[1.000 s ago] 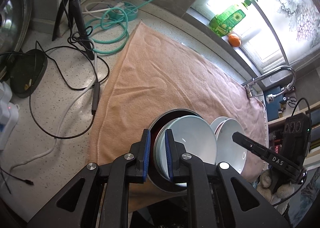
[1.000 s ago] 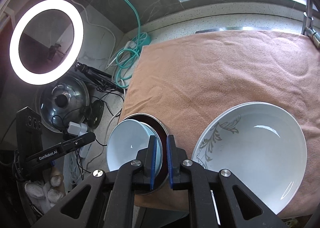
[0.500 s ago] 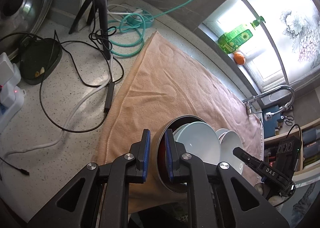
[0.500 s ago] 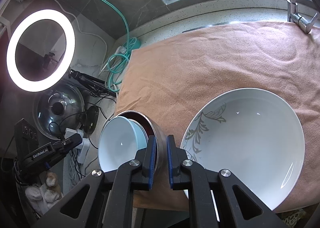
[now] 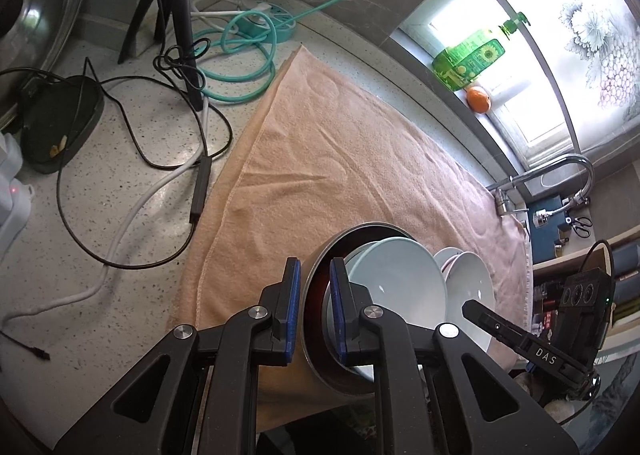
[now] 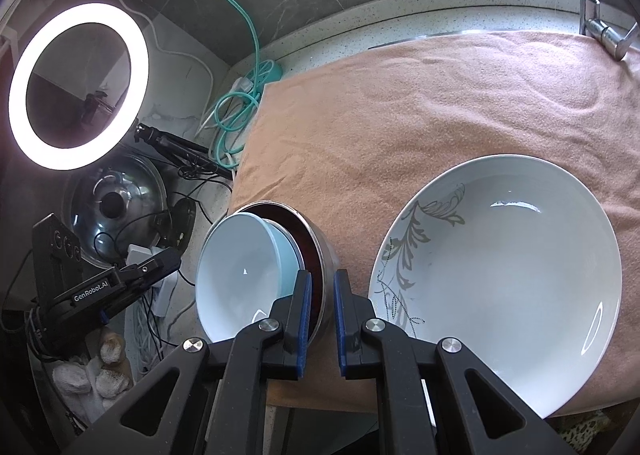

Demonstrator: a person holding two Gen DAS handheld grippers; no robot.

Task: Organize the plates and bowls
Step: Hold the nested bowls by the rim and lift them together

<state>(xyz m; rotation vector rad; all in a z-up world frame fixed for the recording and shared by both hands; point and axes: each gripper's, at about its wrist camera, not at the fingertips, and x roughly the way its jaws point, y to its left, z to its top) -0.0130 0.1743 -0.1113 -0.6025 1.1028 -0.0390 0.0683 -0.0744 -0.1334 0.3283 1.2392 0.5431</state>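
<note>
Spreading across most of both views, the peach towel (image 6: 400,115) covers the tabletop (image 5: 100,215), and everything in play sits at its near edge. Largest is the white leaf-patterned plate (image 6: 500,279), lying flat at lower right of the right wrist view, just beside the steel bowl (image 6: 320,251). That bowl is lifted and tipped, mouth toward frame left, with the pale blue bowl (image 6: 240,275) nested inside. The right tool (image 6: 320,315) is clamped on its rim at bottom centre; the left tool (image 5: 314,311) pinches the opposite rim. The plate lies on the right tool's side, so stacking likely means carrying the bowls rightward.
</note>
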